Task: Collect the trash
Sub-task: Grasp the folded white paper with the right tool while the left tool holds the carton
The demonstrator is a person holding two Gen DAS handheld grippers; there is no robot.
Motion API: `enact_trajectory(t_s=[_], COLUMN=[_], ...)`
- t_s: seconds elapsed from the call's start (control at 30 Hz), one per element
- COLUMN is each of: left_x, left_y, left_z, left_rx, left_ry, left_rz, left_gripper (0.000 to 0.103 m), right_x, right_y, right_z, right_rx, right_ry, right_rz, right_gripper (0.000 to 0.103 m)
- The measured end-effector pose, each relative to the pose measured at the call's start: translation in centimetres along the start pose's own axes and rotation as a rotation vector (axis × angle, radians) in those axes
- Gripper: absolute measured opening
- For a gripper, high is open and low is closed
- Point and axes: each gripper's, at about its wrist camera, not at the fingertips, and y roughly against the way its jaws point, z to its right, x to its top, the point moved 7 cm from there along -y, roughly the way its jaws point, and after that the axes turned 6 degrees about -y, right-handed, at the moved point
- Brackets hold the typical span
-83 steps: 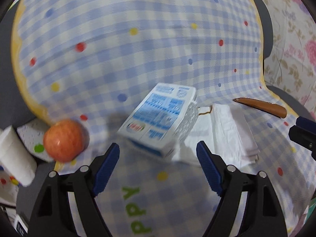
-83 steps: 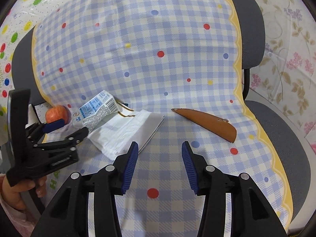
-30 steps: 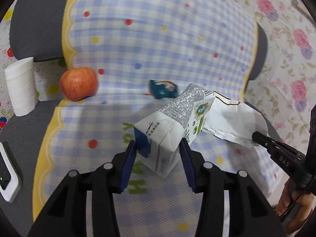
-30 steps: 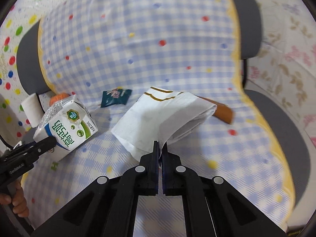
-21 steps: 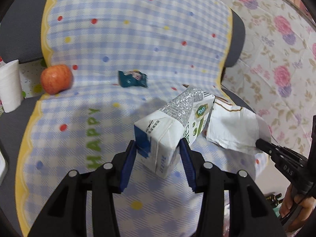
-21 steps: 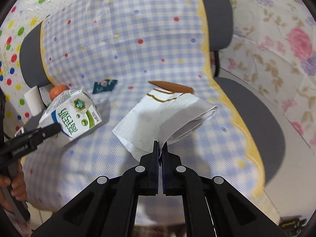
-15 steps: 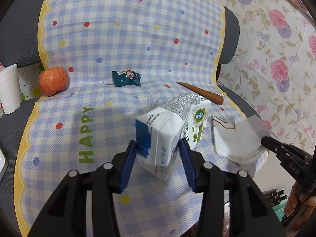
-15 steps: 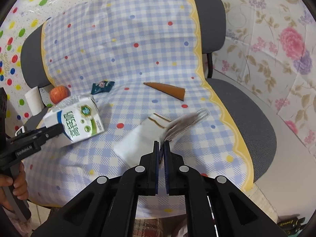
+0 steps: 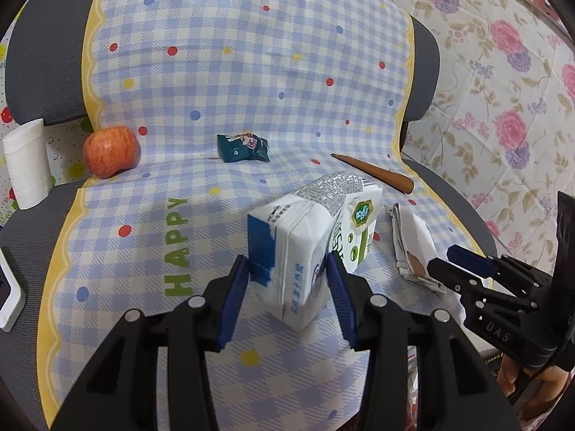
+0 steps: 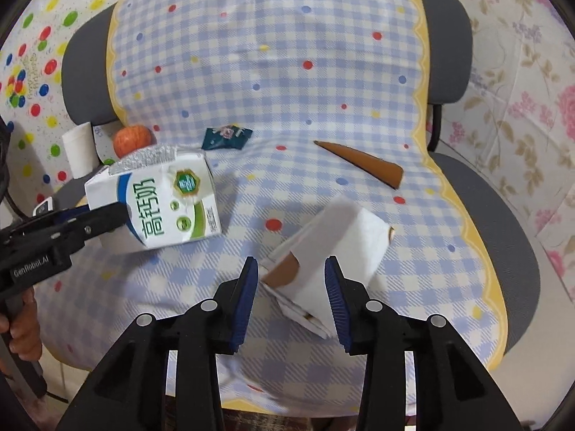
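Note:
My left gripper [image 9: 287, 289] is shut on a white, blue and green milk carton [image 9: 305, 248] and holds it above the checked cloth; the carton also shows in the right wrist view [image 10: 161, 197]. My right gripper [image 10: 291, 294] is open, and a folded white paper bag [image 10: 330, 251] is between and just beyond its fingers, free of them. In the left wrist view the bag [image 9: 413, 240] shows by the right gripper's tips. A dark teal snack wrapper [image 9: 244, 147] lies further back on the cloth.
A blue checked cloth [image 9: 215, 72] covers a grey chair. A red apple [image 9: 111, 151] and a white paper roll [image 9: 25, 165] sit at the left. A brown cone-shaped piece [image 10: 363, 163] lies at the right. Floral wall covering stands to the right.
My right gripper has opened and the paper bag has left its fingers. Both grippers have drawn back toward the cloth's front edge. The left gripper still holds the carton.

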Motion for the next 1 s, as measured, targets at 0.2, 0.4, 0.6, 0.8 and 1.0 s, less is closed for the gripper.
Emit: enact_trajectory(t_s=[0.2,0.4,0.6,0.8,1.0], left_x=[-0.6,-0.9,-0.3,0.8,1.1], left_y=[-0.6,-1.4,-2.6,-2.2,-3.3], left_z=[0.7,3.0,4.8,3.9,4.8], left_rx=[-0.029,-0.091,-0.108,-0.103,-0.11], left_ry=[-0.042,-0.129,-0.208,-0.192,-0.241], left_rz=[-0.001,-0.014,-0.023,0.018,0.002], left_gripper=[0.044,0.054,0.069,0.071,0.048], right_x=[-1.0,-1.5,-1.7,-2.0,-2.0], right_y=[-0.1,0.0,0.6,1.2,1.0], right_z=[1.6,2.1,2.6,3.5,3.6], right_rx=[-0.006,0.007,0.006,0.009,0.01], right_ry=[-0.048,-0.087,-0.098,-0.117,-0.131], right_rz=[-0.003,-0.004,0.007,0.015,0.014], right_gripper=[0.041,0.041,0.043,0.045,0.045])
